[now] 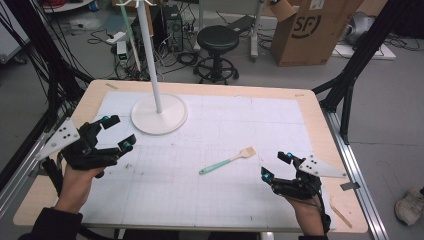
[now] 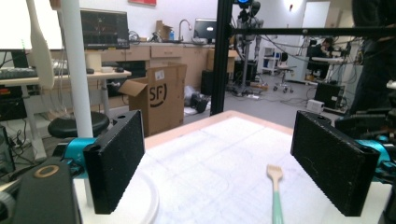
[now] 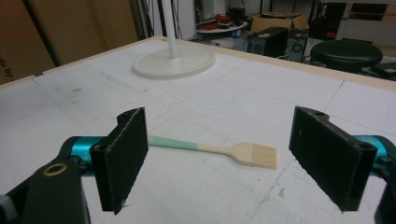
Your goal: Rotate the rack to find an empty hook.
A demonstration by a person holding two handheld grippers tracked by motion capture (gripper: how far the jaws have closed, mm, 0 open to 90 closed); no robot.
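A brush (image 1: 227, 160) with a mint-green handle and a cream head lies flat on the white gridded mat (image 1: 215, 195), right of the table's middle. My right gripper (image 1: 275, 165) sits just right of the brush head, open, with nothing between its pads. In the right gripper view the brush (image 3: 219, 150) lies crosswise on the mat ahead of the open right gripper (image 3: 219, 135). My left gripper (image 1: 117, 132) is open and empty at the table's left side, beside the white stand's round base (image 1: 159, 114). In the left gripper view, the brush (image 2: 275, 186) lies beyond the wide-apart jaws of the left gripper (image 2: 219, 140).
The stand's white pole (image 1: 150, 50) rises from its base at the back left of the mat. A thin wooden stick (image 1: 342, 215) and a dark tape patch (image 1: 350, 186) lie near the table's right edge. Behind the table are a black stool (image 1: 217, 40) and a cardboard box (image 1: 310, 30).
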